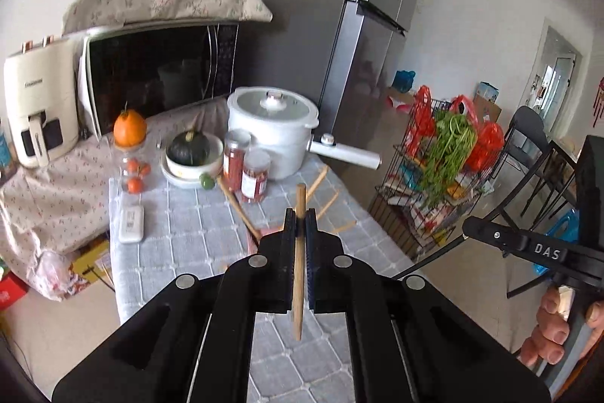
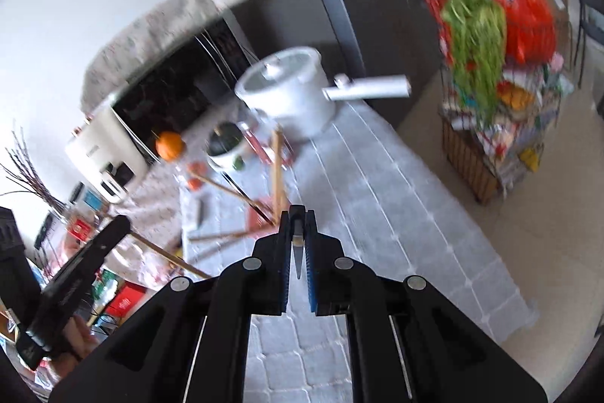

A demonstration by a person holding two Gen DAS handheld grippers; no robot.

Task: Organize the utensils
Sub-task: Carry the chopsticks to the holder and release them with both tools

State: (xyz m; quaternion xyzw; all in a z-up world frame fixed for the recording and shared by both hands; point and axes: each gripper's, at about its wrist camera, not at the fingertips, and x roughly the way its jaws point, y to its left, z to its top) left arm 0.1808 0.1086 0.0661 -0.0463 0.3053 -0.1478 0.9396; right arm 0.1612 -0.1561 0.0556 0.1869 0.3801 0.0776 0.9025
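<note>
My left gripper (image 1: 301, 220) is shut on a wooden chopstick (image 1: 299, 274), held upright above the grey-tiled tablecloth (image 1: 181, 240). Several more wooden chopsticks (image 1: 241, 210) lie loose on the cloth beyond it, by the jars. My right gripper (image 2: 298, 220) is shut on a dark pointed chopstick (image 2: 297, 252) whose tip sticks back between the jaws. In the blurred right wrist view, several chopsticks (image 2: 230, 191) lie crossed on the cloth ahead. The left gripper (image 2: 75, 286) shows at the lower left there, holding its chopstick (image 2: 166, 254); the right gripper's body (image 1: 528, 244) shows at the right of the left wrist view.
A white pot (image 1: 275, 127) with a long handle, two red-filled jars (image 1: 245, 169), a bowl with a dark squash (image 1: 190, 154), an orange (image 1: 129, 127) and a white remote (image 1: 131, 223) sit on the table. A microwave (image 1: 158, 71), fridge (image 1: 339, 25) and wire basket (image 1: 434, 184) stand around.
</note>
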